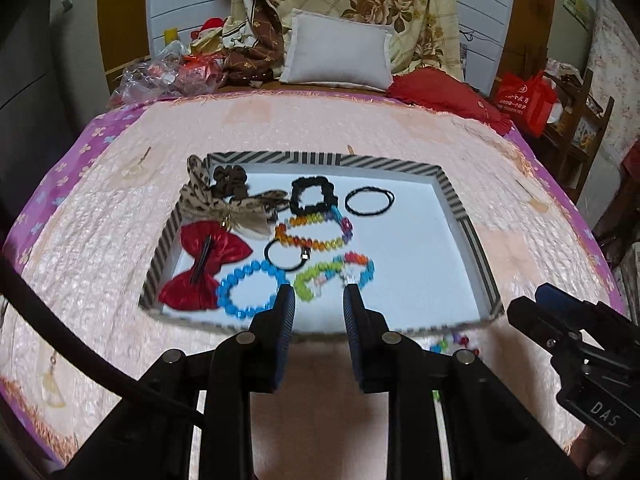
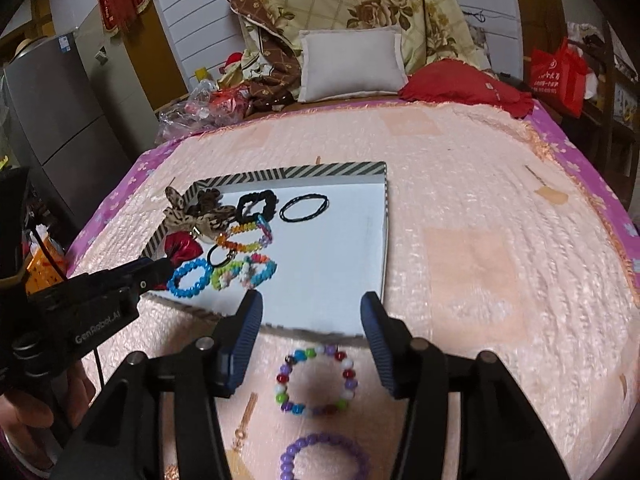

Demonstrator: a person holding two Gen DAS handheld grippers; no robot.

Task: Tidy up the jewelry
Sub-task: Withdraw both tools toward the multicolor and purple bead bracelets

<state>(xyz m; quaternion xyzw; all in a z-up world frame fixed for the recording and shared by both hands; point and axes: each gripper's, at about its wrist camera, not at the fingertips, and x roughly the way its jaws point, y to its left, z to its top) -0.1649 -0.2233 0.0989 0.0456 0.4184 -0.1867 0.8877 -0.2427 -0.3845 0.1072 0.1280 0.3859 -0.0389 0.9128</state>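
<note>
Two beaded bracelets lie outside the tray on the quilted peach bedspread (image 2: 480,208): a multicoloured bracelet (image 2: 316,380) of round glossy beads just beyond the tray's near edge, and a purple bracelet (image 2: 324,458) nearer still, partly cut off by the frame. The multicoloured one sits between the spread fingers of the right gripper (image 2: 312,320), which is released and holds nothing.

Inside the shallow rectangular tray (image 1: 452,192), white-floored with a black-and-white striped rim, items cluster toward the left side. Near the near-left corner: a shiny red bow (image 1: 204,268), crinkled in texture, and a blue bead bracelet (image 1: 250,288). Beside that lies a green, orange and blue bead bracelet (image 1: 336,276). Toward the middle: a rainbow bead strand (image 1: 316,232) overlapping a thin black hair tie (image 1: 286,258). At the far-left corner: a leopard-print fabric bow (image 1: 228,204) draped over the rim, and a brown scrunchie (image 1: 230,180). Along the far edge: a black scrunchie (image 1: 312,196) and thin black elastic loops (image 1: 370,200).

Left gripper (image 1: 319,300) hovers over the tray's near edge, fingers apart, empty
</note>
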